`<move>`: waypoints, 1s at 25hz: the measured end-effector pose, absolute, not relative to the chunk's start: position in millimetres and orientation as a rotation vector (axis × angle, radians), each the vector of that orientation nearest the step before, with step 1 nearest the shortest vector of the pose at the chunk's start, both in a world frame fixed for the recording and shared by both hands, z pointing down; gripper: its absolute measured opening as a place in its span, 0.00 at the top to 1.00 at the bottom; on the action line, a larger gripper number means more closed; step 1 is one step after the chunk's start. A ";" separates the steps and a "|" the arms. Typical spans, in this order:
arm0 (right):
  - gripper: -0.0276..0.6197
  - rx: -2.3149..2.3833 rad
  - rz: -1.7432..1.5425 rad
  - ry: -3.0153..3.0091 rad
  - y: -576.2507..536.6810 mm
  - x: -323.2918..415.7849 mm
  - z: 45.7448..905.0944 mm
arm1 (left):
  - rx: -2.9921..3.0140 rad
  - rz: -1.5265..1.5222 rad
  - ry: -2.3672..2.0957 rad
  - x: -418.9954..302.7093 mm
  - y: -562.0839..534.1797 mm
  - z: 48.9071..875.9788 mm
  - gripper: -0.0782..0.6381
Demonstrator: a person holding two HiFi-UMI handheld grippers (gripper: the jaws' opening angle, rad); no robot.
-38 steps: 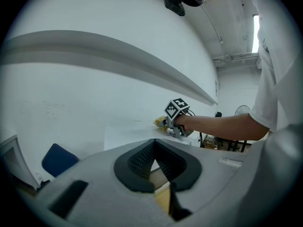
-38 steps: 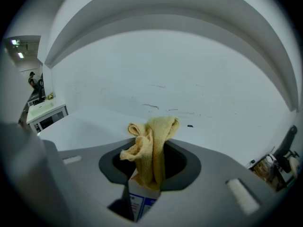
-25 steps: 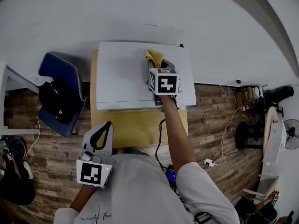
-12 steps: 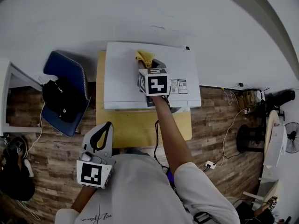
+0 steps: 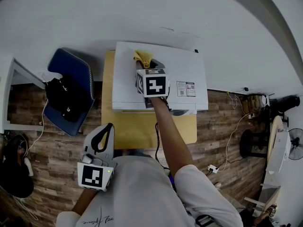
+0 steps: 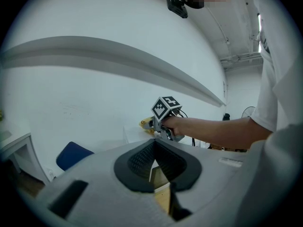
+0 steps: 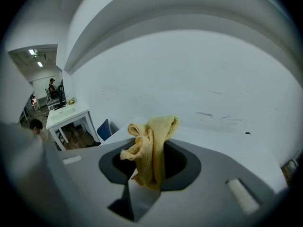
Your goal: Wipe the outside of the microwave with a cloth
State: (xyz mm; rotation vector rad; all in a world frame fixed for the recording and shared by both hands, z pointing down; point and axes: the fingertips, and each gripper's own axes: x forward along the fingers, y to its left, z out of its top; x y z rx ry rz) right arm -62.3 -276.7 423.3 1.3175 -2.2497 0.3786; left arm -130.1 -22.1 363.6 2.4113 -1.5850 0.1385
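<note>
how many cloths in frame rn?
1. A yellow cloth is clamped in the right gripper, over the back of the microwave top. No other shows, though the person's body hides part of the table.

The cloth is yellow against a white microwave and white wall. The table is pale tan, the chair blue, the floor brown planks. The left gripper and right gripper are grey with black-and-white square markers

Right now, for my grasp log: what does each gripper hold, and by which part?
Right gripper: yellow cloth, pinched at its bunched middle. Left gripper: nothing.
</note>
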 end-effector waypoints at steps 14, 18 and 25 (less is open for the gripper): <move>0.77 1.239 0.386 -2.298 -267.3 -112.1 422.9 | 2.380 0.127 -1.622 -151.7 -20.6 363.7 0.91; 0.77 1.203 0.383 -2.316 -262.2 -130.0 423.5 | 2.378 0.134 -1.623 -153.8 -18.7 365.7 0.91; 0.77 1.085 0.407 -2.381 -244.1 -161.0 419.9 | 2.364 0.127 -1.639 -157.1 -15.5 366.8 0.91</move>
